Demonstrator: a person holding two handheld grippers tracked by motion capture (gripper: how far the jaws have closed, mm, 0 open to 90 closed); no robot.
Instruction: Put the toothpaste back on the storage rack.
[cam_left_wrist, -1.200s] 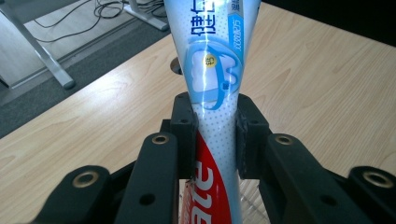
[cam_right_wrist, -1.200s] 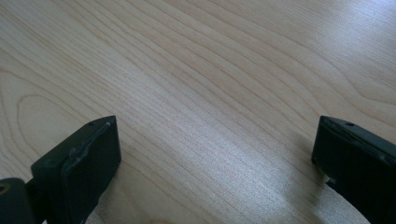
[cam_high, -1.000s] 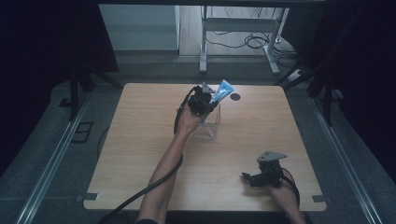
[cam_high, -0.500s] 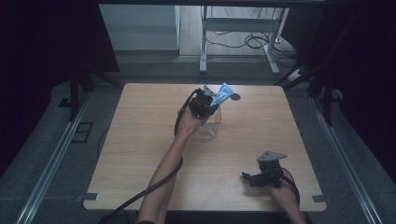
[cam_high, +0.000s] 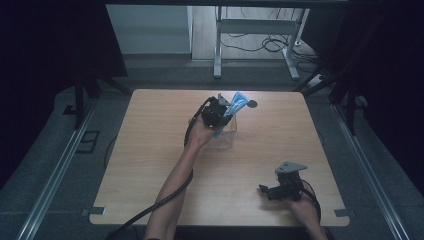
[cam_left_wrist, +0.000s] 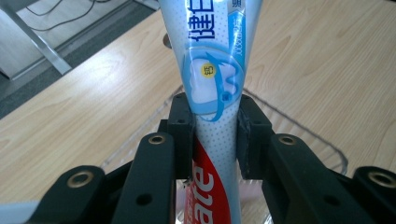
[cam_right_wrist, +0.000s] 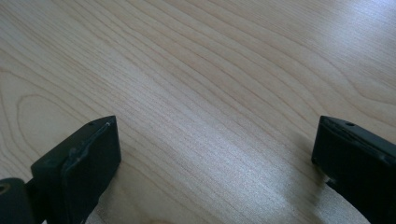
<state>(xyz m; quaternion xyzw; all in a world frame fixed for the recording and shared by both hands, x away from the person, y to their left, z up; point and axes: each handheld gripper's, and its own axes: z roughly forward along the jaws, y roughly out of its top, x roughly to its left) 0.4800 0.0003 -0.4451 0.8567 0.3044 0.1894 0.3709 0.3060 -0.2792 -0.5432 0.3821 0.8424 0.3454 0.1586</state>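
Black pads of left gripper (cam_left_wrist: 215, 133) pinch a toothpaste tube (cam_left_wrist: 212, 74) across its middle; tube stands between them, flat end toward the far table edge. Below it, a clear container (cam_high: 226, 137) on the wooden table (cam_high: 150, 165), toward the far side. Right gripper (cam_right_wrist: 212, 161): jaws spread wide, bare wood between them, resting near the front right corner, well apart from the tube.

place: probably a lab | cues: dark curtains (cam_high: 45, 45), floor cables (cam_high: 260, 42), bare wooden table (cam_high: 150, 150)
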